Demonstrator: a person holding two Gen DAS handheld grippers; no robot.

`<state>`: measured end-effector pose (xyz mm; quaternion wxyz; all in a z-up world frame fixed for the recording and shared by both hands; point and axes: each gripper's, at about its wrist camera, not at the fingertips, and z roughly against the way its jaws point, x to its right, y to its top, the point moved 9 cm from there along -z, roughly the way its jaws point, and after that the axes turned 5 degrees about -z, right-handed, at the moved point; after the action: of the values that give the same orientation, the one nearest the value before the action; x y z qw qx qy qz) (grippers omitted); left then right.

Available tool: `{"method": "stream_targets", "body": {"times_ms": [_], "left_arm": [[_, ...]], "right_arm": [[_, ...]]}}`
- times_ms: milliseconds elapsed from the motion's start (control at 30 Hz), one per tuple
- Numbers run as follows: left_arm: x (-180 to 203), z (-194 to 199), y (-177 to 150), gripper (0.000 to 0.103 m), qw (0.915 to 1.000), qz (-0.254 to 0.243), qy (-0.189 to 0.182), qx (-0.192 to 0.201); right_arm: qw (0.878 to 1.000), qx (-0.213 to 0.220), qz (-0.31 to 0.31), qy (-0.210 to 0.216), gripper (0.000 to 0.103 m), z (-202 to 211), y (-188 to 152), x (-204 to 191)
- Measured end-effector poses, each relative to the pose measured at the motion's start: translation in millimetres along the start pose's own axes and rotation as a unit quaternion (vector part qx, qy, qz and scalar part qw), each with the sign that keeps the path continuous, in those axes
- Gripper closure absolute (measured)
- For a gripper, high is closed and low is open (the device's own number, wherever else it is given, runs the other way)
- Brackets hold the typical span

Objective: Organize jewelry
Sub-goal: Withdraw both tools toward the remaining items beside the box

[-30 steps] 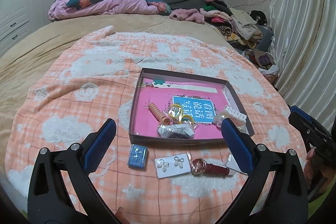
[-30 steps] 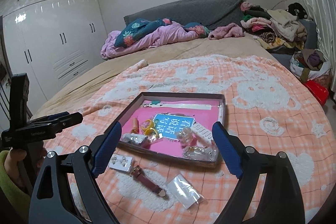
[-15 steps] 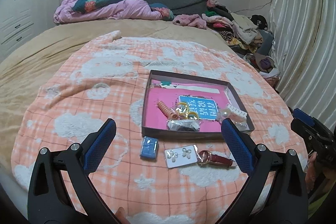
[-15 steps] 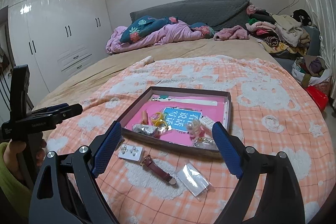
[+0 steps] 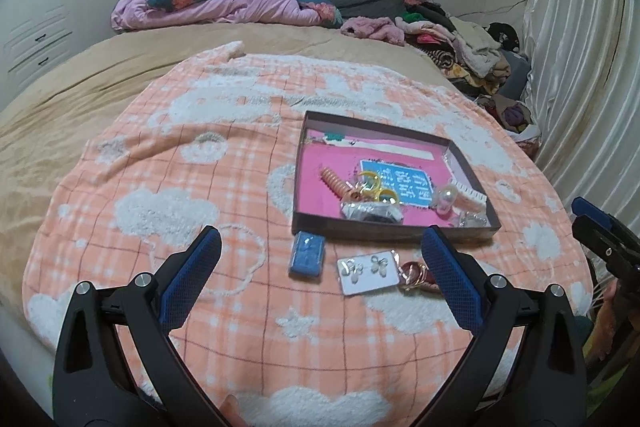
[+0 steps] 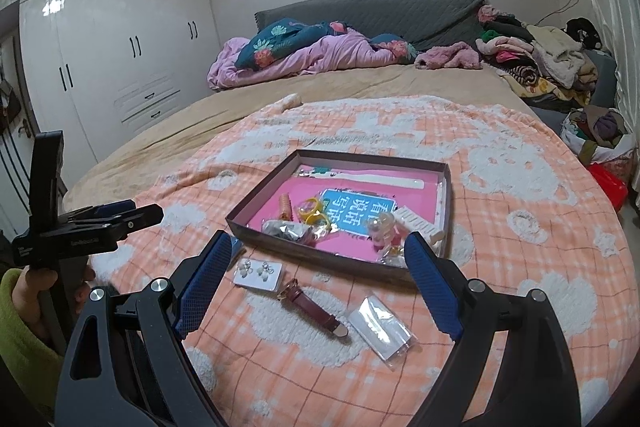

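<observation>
Left wrist view. My left gripper [image 5: 320, 259] hangs above the orange checked blanket [image 5: 160, 187] with its jaws spread wide and nothing between them. Ahead lies a shallow box [image 5: 460, 155] with a pink floor. It contains an orange spiral hair tie [image 5: 334, 183], yellow rings [image 5: 374, 185], a crumpled silver packet [image 5: 370, 213], a clear bead [image 5: 447, 198], a white hair clip [image 5: 470, 193] and a blue printed card [image 5: 404, 185]. On the blanket just in front of the box's near wall lie a small blue pouch [image 5: 307, 258] and, to its right, a white earring card [image 5: 368, 270]. The watch [image 5: 416, 273] touches the card's right edge; my right-hand finger hides most of its strap. My right gripper [image 5: 600, 231] shows at the right edge of the picture.

Right wrist view. My right gripper [image 6: 318, 259] also stands wide, holding nothing. The box [image 6: 446, 187] lies just beyond the fingertips. Between my fingers, on the blanket [image 6: 520, 195], lie the earring card [image 6: 258, 271], the watch [image 6: 314, 307] with its brown strap running toward the lower right, and a clear plastic bag [image 6: 380, 327] just beside the strap's end. The blue pouch is almost entirely hidden behind my left-hand finger. My left gripper [image 6: 132, 213] is seen side-on at the left edge, held by a hand [image 6: 30, 291] in a green sleeve [image 6: 20, 339].
</observation>
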<state>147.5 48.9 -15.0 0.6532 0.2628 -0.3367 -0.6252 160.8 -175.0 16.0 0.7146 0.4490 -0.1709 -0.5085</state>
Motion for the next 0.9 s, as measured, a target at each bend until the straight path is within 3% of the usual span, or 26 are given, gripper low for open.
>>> {"method": "stream_targets", "body": {"times_ms": [900], "left_arm": [[-23.7,-42.7,-50.0,0.009,0.9973,0.002,0.019,-0.071]], "right_arm": [[0.994,-0.091,0.053,-0.008,0.016,-59.4,-59.1,-18.3]]}}
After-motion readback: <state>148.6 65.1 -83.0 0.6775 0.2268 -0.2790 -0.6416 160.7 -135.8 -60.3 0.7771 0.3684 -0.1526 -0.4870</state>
